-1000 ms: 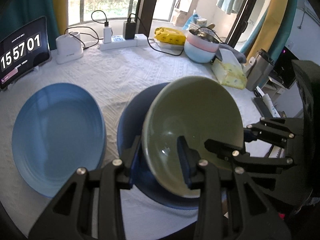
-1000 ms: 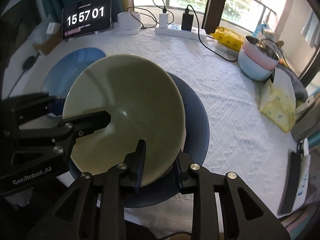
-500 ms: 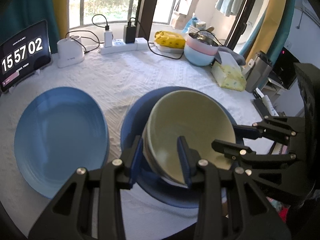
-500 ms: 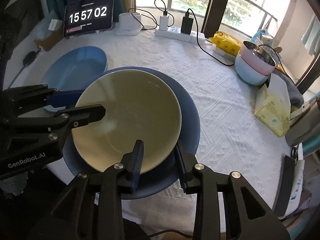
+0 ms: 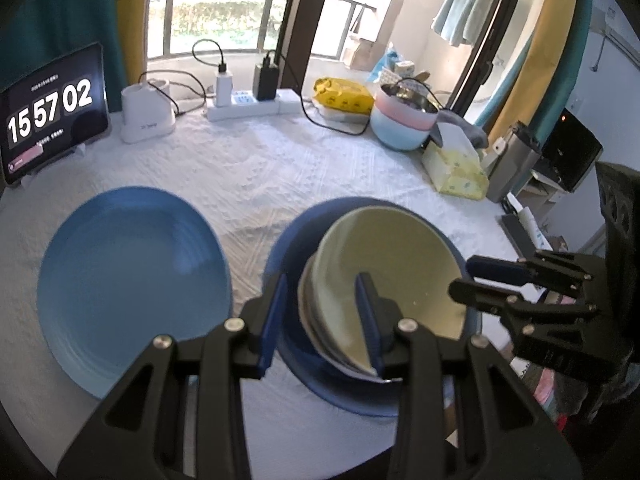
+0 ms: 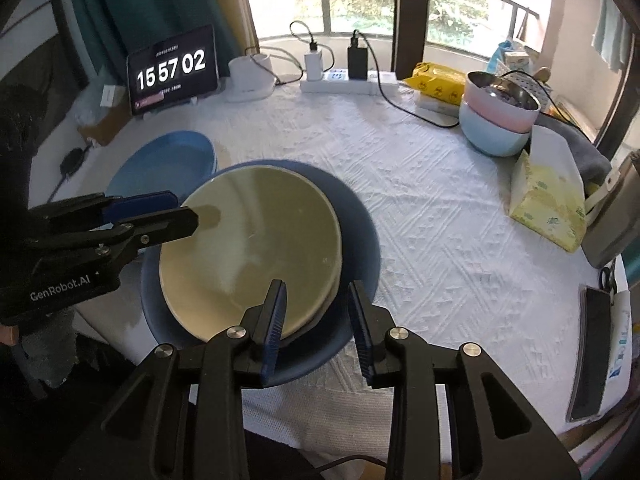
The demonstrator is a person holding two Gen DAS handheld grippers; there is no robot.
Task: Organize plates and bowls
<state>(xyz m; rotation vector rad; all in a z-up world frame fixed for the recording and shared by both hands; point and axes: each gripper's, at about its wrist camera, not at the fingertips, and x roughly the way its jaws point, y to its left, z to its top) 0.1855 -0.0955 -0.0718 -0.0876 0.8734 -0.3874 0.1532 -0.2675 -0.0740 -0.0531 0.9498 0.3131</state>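
White tablecloth; green bowl on dark-blue plate.

A round worktop under a white textured cloth stands before a barred window that lets in bright daylight over greenery. Teal curtains hang left of the window, with a mustard-yellow curtain and a dark frame post to its right. Beyond that post lies a pale-walled room where a light towel hangs. Right of the worktop, a low shelf carries a dark screen.
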